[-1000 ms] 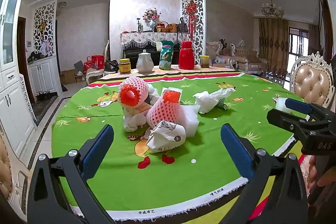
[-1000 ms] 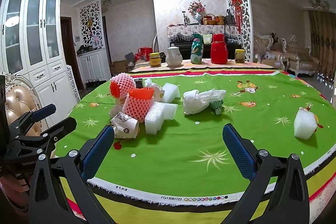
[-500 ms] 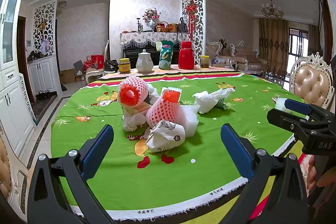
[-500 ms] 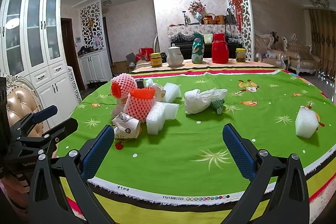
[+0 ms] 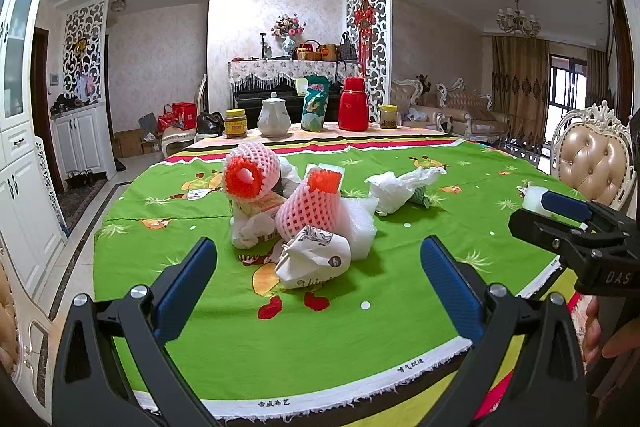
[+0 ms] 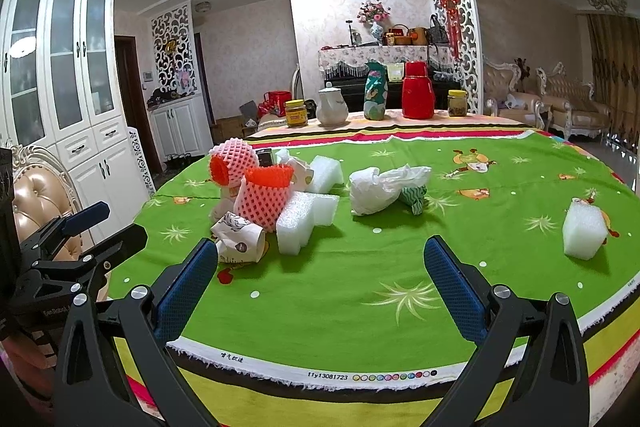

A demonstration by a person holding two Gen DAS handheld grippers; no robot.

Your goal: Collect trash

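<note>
Both of your grippers hang short of the surface (image 5: 224, 315) with jaws spread wide and nothing between them, so no pickup has begun. The trash sits in a heap ahead: from the left gripper (image 5: 316, 283) the crumpled paper cup (image 5: 314, 261) lies straight ahead between the jaws, with the pink net sleeves (image 5: 310, 207) and foam block (image 5: 362, 231) just behind it and touching. That cup looks like the easiest first grab; come in low and level, and close across its crushed middle, since it will likely give and could slide on the cloth.

From the right gripper (image 6: 320, 291), the cup (image 6: 240, 243) lies off the left jaw and the white bag (image 6: 380, 187) is well ahead. Only this view shows the lone foam cube (image 6: 585, 231) whole, off beyond the right jaw; the left view catches just its corner behind the right gripper (image 5: 568, 223). No bin shows in either view.
</note>
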